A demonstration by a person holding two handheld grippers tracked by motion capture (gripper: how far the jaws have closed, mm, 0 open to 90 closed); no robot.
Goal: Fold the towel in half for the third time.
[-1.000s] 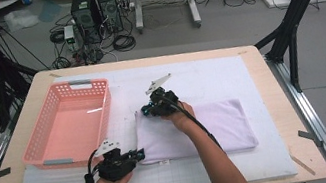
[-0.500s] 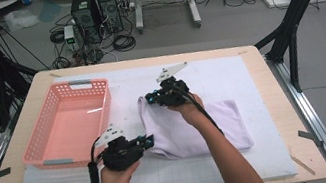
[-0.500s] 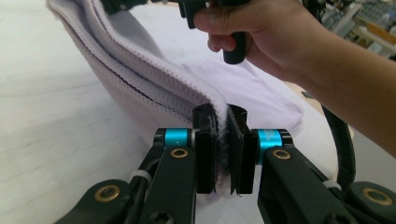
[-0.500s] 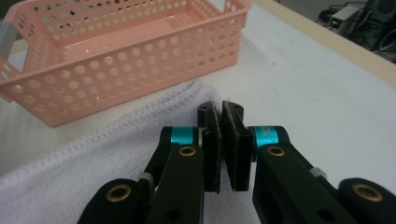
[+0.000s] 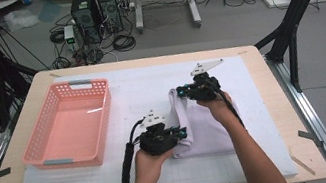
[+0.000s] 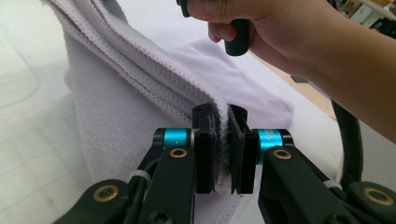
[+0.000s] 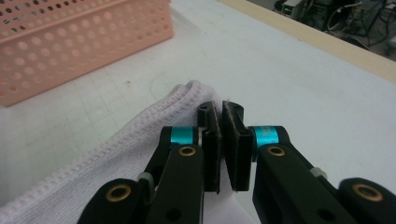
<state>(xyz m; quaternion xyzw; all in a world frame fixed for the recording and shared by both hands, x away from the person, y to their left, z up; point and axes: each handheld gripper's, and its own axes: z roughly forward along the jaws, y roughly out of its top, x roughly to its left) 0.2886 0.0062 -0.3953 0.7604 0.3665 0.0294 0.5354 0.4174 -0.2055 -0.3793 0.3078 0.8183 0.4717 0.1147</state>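
A pale lilac towel (image 5: 210, 128) lies folded on the white mat, its left edge lifted and carried over toward the right. My left gripper (image 5: 181, 132) is shut on the near corner of that lifted edge; in the left gripper view the towel (image 6: 140, 93) hem is pinched between the pads (image 6: 204, 154). My right gripper (image 5: 180, 91) is shut on the far corner, and in the right gripper view the towel (image 7: 93, 163) edge runs into the closed pads (image 7: 212, 144). Both grippers hold the edge a little above the table.
A pink perforated basket (image 5: 68, 123) stands on the left part of the mat, close to the towel, and appears as a basket (image 7: 70, 42) wall ahead of the right gripper. The white mat (image 5: 139, 80) covers the wooden table (image 5: 274, 102). Cables trail from both grippers.
Both grippers have moved to the right and slightly up, dragging the towel's left edge over the rest of it. The flat towel has become a raised fold.
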